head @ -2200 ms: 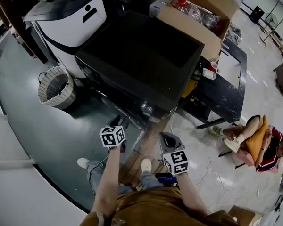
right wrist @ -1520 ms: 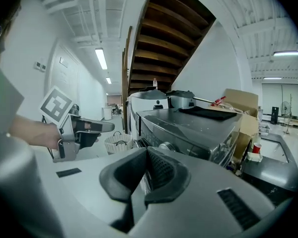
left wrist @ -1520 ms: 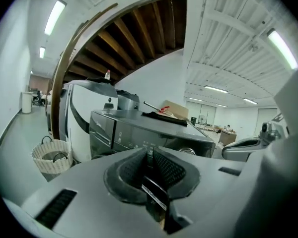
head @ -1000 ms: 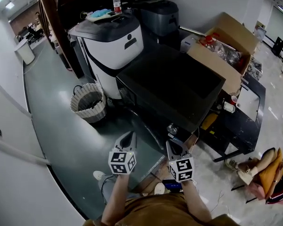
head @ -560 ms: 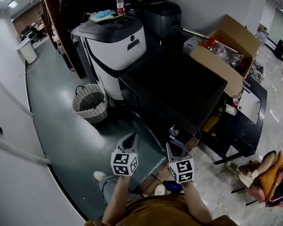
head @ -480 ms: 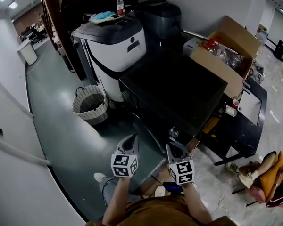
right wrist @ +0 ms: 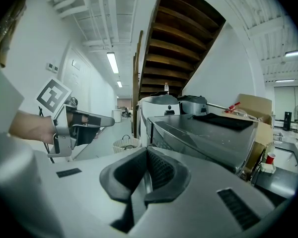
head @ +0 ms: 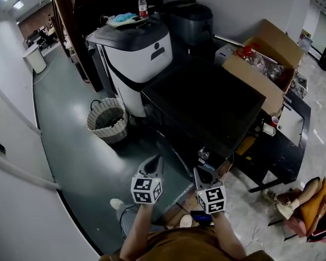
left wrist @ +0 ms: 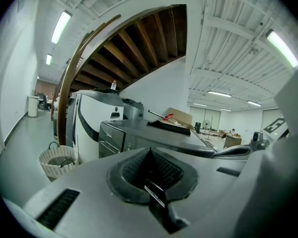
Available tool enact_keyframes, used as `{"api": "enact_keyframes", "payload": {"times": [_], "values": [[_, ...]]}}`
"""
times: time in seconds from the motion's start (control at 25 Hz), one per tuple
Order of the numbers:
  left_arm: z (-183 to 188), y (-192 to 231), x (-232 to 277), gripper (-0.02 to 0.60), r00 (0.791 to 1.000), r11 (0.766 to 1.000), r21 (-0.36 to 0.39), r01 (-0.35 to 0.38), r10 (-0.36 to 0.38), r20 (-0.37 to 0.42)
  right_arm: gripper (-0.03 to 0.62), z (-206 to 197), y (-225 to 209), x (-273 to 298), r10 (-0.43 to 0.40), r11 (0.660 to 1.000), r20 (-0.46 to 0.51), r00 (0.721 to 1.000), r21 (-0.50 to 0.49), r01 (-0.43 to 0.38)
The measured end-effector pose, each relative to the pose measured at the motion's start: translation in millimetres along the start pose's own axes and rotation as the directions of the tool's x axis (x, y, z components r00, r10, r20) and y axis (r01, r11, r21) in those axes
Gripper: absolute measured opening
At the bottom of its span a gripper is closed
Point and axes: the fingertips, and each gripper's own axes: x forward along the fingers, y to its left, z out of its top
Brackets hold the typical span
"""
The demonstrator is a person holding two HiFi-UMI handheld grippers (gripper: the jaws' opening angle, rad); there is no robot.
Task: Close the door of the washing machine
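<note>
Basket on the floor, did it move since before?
No. The basket still sits right beside the white machine; only the camera view shifted.

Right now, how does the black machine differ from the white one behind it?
The black machine is dark all over; the white machine is white with a grey lid. The white machine looks taller than the black machine. A bottle and a blue thing sit on the white machine, none on the black machine. Both are boxy units standing side by side.
</note>
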Motion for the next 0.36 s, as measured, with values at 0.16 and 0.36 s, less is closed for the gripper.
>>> {"api": "enact_keyframes", "payload": {"times": [0.16,0.36], "values": [[-0.7,-0.4,-1.1,0.028,1.0,1.0,-0.014,-0.002,0.002,0.003,0.012,0.5,-2.0,-1.6,0.0,1.0,0.001,1.0,-0.003,0.0],[4.6,2.4,-3.6,0.026,1.0,1.0,-0.023,0.001,-0.001,0.013,0.012,2.6,1.0,-0.1,0.002,1.0,0.001,1.0,-0.002,-0.002]]}}
